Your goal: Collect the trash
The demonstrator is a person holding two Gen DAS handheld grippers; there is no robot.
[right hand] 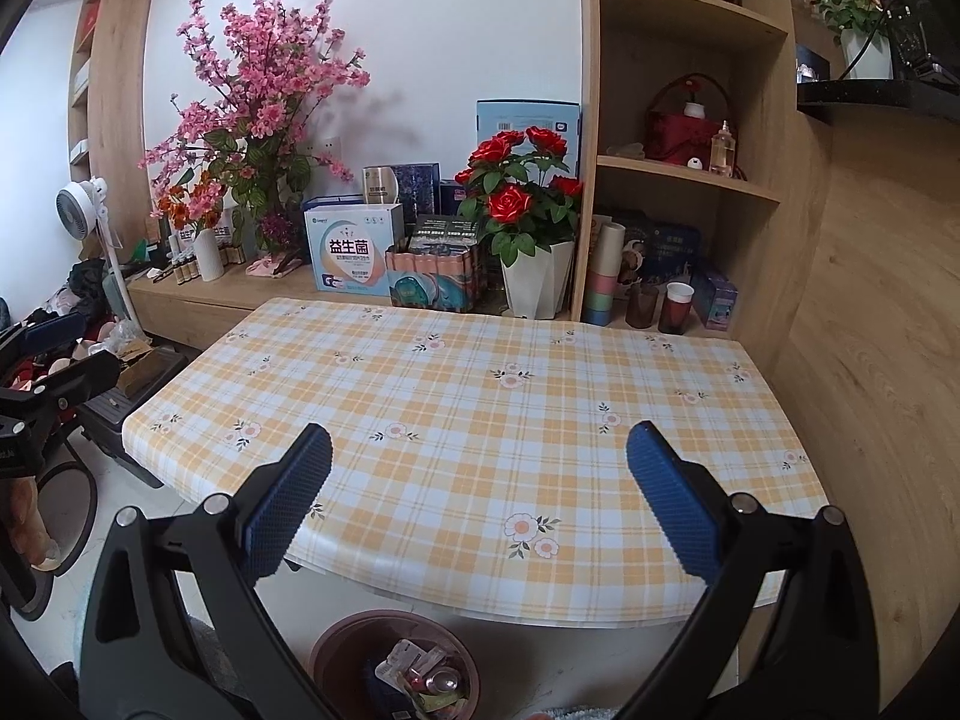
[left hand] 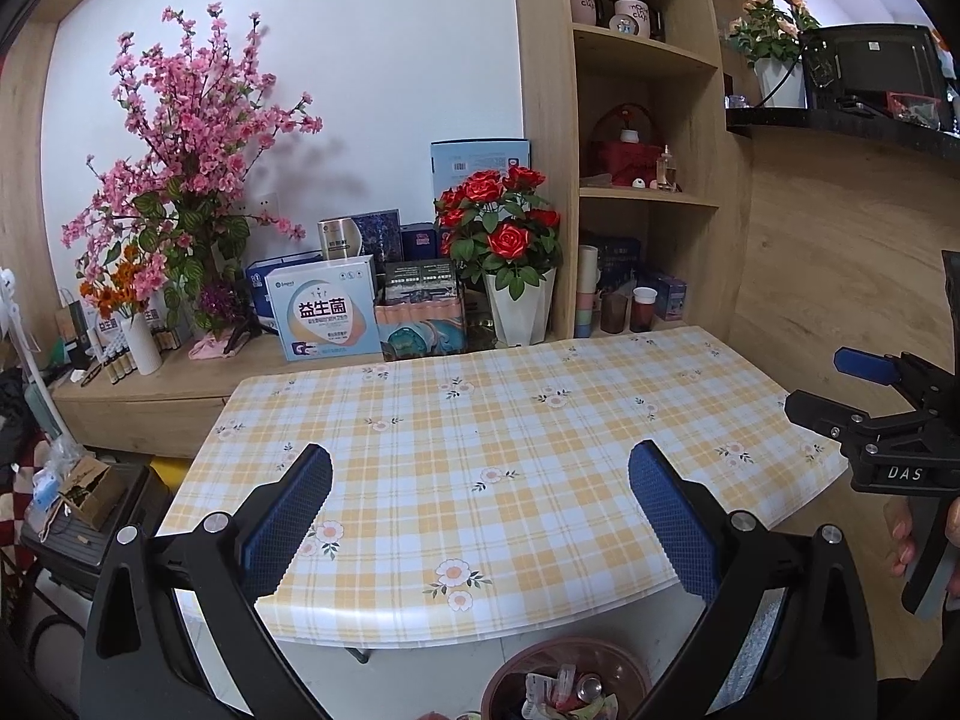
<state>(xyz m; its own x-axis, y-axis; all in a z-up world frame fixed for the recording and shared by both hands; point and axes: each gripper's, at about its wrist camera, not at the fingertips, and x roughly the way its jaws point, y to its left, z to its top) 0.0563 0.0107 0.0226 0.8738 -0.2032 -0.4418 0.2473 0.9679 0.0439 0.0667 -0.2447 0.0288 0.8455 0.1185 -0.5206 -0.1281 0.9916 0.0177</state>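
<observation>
Both the left gripper (left hand: pixel 480 504) and right gripper (right hand: pixel 480 501) are hanging with jaws spread apart, holding nothing, over the near edge of the checked table (right hand: pixel 480 396). The trash (right hand: pixel 429 675) is lying in the brown bin (right hand: pixel 336 654) on the floor at six o'clock, just under that edge.

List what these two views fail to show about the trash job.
- Bin: near side cut by the bottom edge and gripper arms in both views, so its fill level is unknown.
- Can and wrappers in the bin: too small to identify.
- Floor under the table: hidden by the tabletop.
- Right gripper, left view: cut off at the edge.
</observation>
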